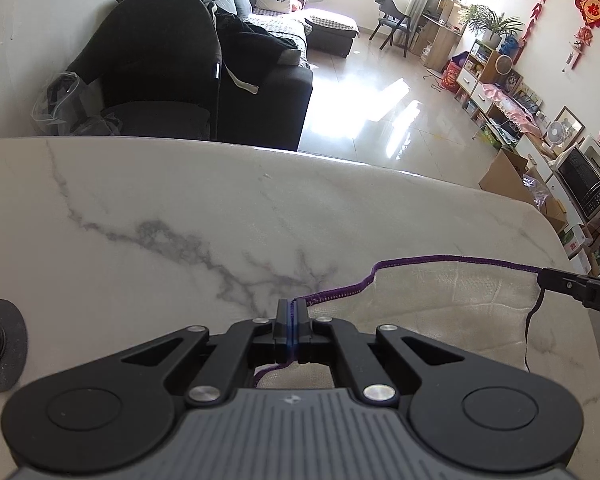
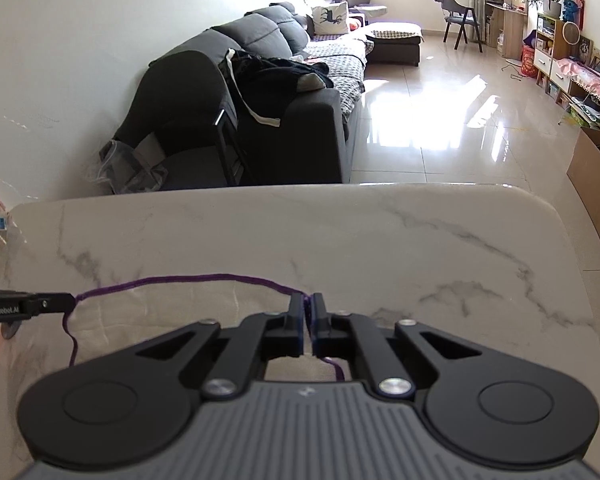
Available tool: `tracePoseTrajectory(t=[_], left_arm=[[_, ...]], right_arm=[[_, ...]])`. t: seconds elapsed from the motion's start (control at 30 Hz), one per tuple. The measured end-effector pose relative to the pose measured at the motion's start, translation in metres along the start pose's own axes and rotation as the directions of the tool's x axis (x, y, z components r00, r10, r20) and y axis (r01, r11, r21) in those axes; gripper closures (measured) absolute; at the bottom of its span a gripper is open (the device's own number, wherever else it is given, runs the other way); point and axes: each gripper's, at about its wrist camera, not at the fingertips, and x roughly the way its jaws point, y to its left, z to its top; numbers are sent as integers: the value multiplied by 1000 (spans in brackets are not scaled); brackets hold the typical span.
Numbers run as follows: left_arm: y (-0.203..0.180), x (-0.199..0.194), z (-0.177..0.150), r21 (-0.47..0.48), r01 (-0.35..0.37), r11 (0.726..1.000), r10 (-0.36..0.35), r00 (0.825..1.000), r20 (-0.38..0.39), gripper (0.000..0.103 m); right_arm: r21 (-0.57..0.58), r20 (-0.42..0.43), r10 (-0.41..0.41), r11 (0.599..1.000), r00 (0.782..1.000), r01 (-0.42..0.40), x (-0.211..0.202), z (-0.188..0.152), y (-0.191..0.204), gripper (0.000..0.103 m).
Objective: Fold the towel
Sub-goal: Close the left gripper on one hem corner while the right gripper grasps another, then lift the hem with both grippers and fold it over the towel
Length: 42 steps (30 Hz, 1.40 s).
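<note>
at the far left of the left wrist view a dark round disc [image 1: 0, 344] lies on the white marble table [image 1: 140, 200], near its edge. in the middle of that view is the left gripper [image 1: 292, 305], its jaws pressed together and pinching the purple hem [image 1: 420, 261] of the towel [image 1: 440, 304] at one corner. the towel is a thin cream cloth, and it spreads from that corner to the right over the table top. its purple edge runs across to the right gripper [image 1: 544, 278], which comes in from the right side and holds the other corner; below it the hem hangs down in a dark line.

in the right wrist view the left gripper [image 2: 70, 302] shows at the left edge with the hem in its tip. the hem [image 2: 188, 279] makes a slack arc over the towel [image 2: 180, 320] to the right gripper [image 2: 309, 302], whose jaws are closed on the purple corner with only a narrow slit between them. a part of the cloth is seen under the gripper body.

behind the table [image 2: 420, 240] stands a dark grey sofa [image 2: 260, 80] by the wall, then a shiny tiled floor [image 2: 440, 100], and at the right a brown cardboard box [image 2: 592, 172].
</note>
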Motion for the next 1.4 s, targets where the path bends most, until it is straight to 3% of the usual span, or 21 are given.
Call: tracePoseTrajectory(t=[0.3,0.7,1.03,1.2,1.4], left_arm=[[-1,-22,-37,24,3,1000,-3,1000,6,103],[8,-33,-87,47,-19,999,21,999,-32,103],[11,-37,-103,45,-16,999,18,998,-58,102],[9,-37,-110,59,-14,998,20,995,-98,93],[16,-42,-111,-23,4,1000,-7,993,-118,70]], right_arm=[[-10,11,10,1000,1000,-10,-24,-27,1,100],[-20,-42,15,1000,999,-16,-32,-74,-1,100],[16,-78,15,1000,997,-14,-37,-99,-12,98],[64,-95,33,998,995,-27,-40,-103,-20,90],[128,-84,46,991,995,-35,-47,-100,-28,76]])
